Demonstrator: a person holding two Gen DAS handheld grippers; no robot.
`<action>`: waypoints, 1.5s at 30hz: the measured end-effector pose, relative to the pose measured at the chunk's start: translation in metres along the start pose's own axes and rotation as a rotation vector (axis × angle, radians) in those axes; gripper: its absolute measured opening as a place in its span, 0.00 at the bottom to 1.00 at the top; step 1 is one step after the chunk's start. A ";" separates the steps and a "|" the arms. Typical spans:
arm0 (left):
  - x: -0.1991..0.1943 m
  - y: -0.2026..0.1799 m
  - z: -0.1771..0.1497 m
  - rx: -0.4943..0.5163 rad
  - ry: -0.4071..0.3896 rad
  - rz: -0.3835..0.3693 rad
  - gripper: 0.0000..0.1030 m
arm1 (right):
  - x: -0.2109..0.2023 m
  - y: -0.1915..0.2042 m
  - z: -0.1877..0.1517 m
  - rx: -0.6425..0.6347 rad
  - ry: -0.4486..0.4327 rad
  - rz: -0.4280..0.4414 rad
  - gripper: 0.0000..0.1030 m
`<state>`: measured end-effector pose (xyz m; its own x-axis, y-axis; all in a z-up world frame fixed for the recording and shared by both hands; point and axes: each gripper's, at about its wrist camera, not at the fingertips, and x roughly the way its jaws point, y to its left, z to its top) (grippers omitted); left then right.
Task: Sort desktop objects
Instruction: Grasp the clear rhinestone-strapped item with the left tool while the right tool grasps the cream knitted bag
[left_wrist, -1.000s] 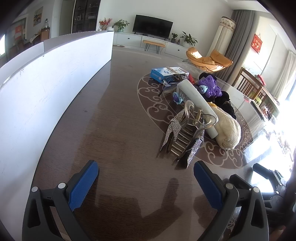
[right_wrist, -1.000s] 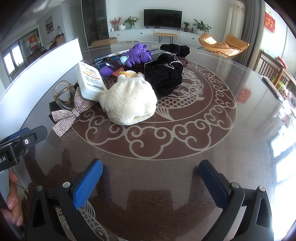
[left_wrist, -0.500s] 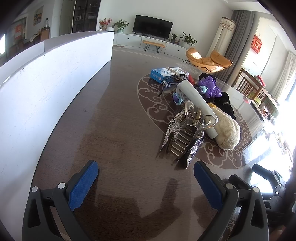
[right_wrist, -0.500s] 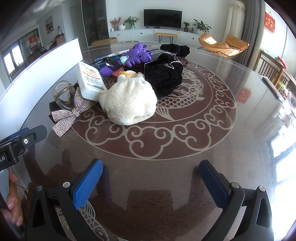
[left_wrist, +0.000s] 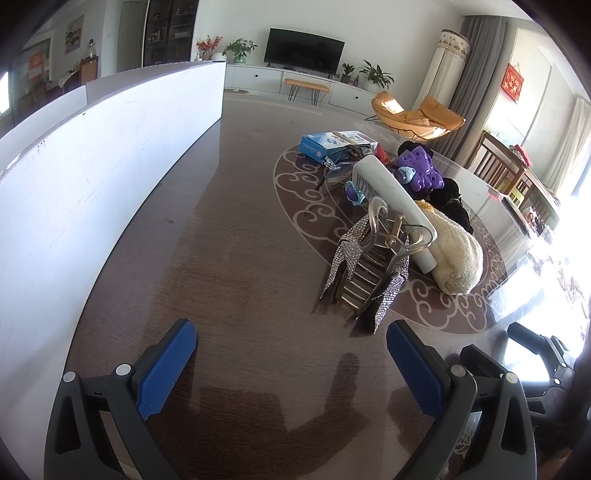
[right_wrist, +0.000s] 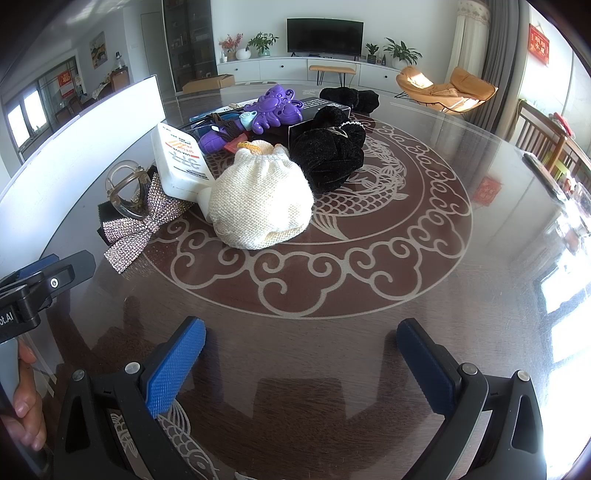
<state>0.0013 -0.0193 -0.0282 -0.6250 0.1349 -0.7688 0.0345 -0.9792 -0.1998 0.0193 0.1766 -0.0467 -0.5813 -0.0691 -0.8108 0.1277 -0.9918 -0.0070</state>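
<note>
A pile of objects lies on the round glass-topped table (right_wrist: 424, 266): a cream knitted pouch (right_wrist: 258, 201), a white tube (right_wrist: 181, 166), a rhinestone bow hair clip (right_wrist: 136, 221), a black scrunchie (right_wrist: 328, 155), a purple toy (right_wrist: 275, 109) and a blue box (left_wrist: 321, 144). The left wrist view shows the hair clip (left_wrist: 369, 269), the tube (left_wrist: 391, 192) and the pouch (left_wrist: 456, 254). My left gripper (left_wrist: 291, 369) is open and empty, short of the hair clip. My right gripper (right_wrist: 299, 365) is open and empty, short of the pouch.
A white board (left_wrist: 92, 177) stands along the table's left side. The left gripper's body (right_wrist: 33, 291) shows at the left of the right wrist view. A chair (right_wrist: 546, 136) stands at the far right edge. A remote-like object (right_wrist: 543, 171) lies near there.
</note>
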 end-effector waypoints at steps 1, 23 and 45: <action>0.001 -0.002 0.001 0.009 0.005 -0.003 1.00 | 0.000 0.000 0.000 0.000 0.000 0.000 1.00; 0.026 -0.058 0.029 0.331 0.106 -0.048 1.00 | 0.001 0.000 0.000 0.001 0.001 -0.002 1.00; 0.003 -0.037 0.034 0.373 0.057 -0.071 0.52 | 0.020 -0.010 0.091 0.046 0.074 0.180 1.00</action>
<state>-0.0279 0.0124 -0.0024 -0.5707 0.2023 -0.7958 -0.3003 -0.9534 -0.0270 -0.0672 0.1752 -0.0096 -0.4916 -0.2397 -0.8372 0.1867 -0.9680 0.1675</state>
